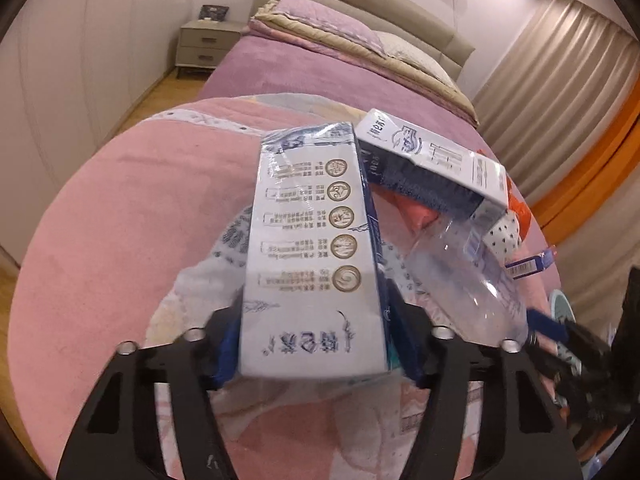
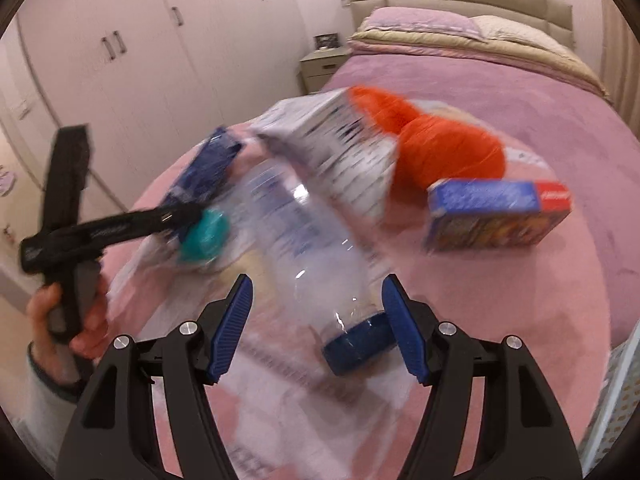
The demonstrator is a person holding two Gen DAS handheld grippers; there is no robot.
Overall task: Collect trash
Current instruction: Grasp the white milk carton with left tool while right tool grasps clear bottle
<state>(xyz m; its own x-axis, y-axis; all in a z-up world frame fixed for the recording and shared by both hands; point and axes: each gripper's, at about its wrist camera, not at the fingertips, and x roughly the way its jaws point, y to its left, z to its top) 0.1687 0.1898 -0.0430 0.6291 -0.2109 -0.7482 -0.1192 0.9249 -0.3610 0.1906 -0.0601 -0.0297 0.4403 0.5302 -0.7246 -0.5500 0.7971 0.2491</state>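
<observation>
White-and-blue printed carton (image 1: 312, 248), frame centre, clamped by our left gripper (image 1: 316, 344). Right gripper (image 2: 316, 328) wide open around the clear plastic bottle (image 2: 316, 248); contact apparently none, view blurred.

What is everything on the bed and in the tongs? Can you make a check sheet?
Surface: pink fuzzy blanket on the purple bed.
Job's things: white-and-blue printed carton; clear plastic bottle with blue cap; second white carton; blue-and-red flat box.
Clutter: orange plush toy.
Tongs: left tongs shut on the printed carton; right tongs open around the bottle.
Cables: nothing seen.
Surroundings: grey nightstand, white wardrobe doors, beige curtains.
</observation>
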